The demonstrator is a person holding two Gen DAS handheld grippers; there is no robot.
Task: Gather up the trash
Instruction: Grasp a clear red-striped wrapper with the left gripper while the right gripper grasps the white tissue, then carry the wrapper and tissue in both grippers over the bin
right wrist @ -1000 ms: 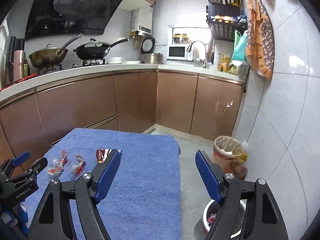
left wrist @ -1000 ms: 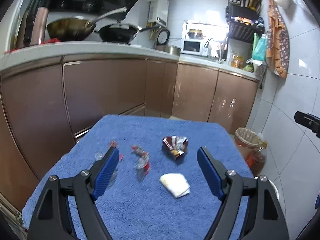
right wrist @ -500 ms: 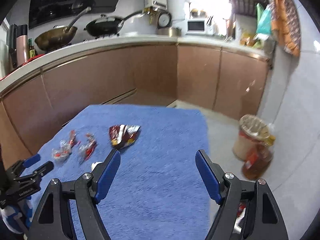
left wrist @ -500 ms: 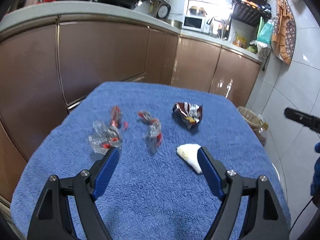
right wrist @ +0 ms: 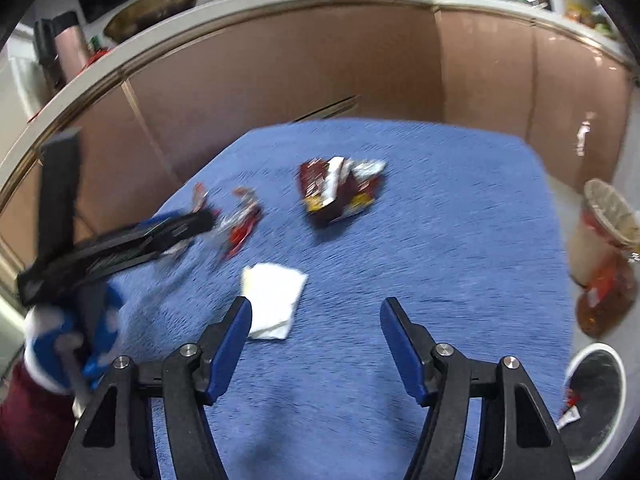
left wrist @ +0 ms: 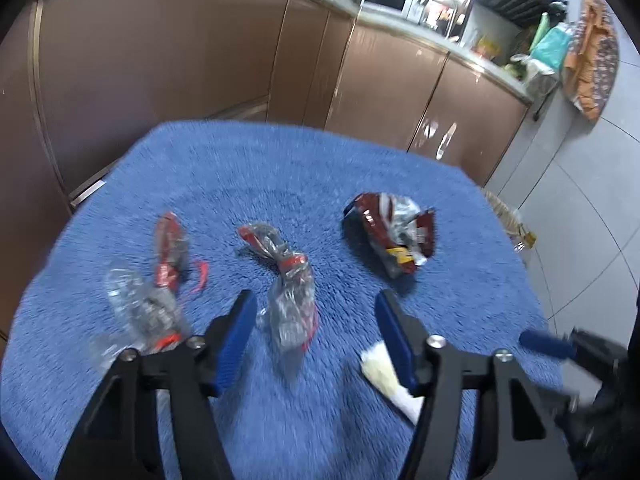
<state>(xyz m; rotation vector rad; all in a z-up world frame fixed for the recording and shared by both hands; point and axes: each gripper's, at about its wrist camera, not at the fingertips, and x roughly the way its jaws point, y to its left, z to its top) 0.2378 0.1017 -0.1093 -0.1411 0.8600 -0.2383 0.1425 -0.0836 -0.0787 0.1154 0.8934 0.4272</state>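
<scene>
In the left wrist view the left gripper (left wrist: 314, 336), black-armed with blue pads, points down at a blue terry towel (left wrist: 280, 168) spread over a table; its jaws are closing, with nothing pressed between them yet. A twisted clear plastic wrapper with red print (left wrist: 290, 292) lies on the towel in line with the gap, just past the pad tips. A folded white paper napkin (left wrist: 386, 376) sits partly under the right-hand pad. Left of the jaws lies a second crumpled clear wrapper with red markings (left wrist: 140, 304), with a narrow red wrapper (left wrist: 168, 248) just beyond it. Farther off and to the right rests a crumpled dark red and silver snack bag (left wrist: 394, 236).

In the right wrist view the right gripper (right wrist: 316, 322) is also closing over bare towel, holding nothing; the napkin (right wrist: 272, 300) touches its left pad's tip. The snack bag (right wrist: 340, 192) lies farther on. On the floor to the right stands a white bin with a dark liner (right wrist: 596, 396), and beyond it a wicker-rimmed basket (right wrist: 608, 212). Brown cabinet doors (right wrist: 280, 80) close off the background.
</scene>
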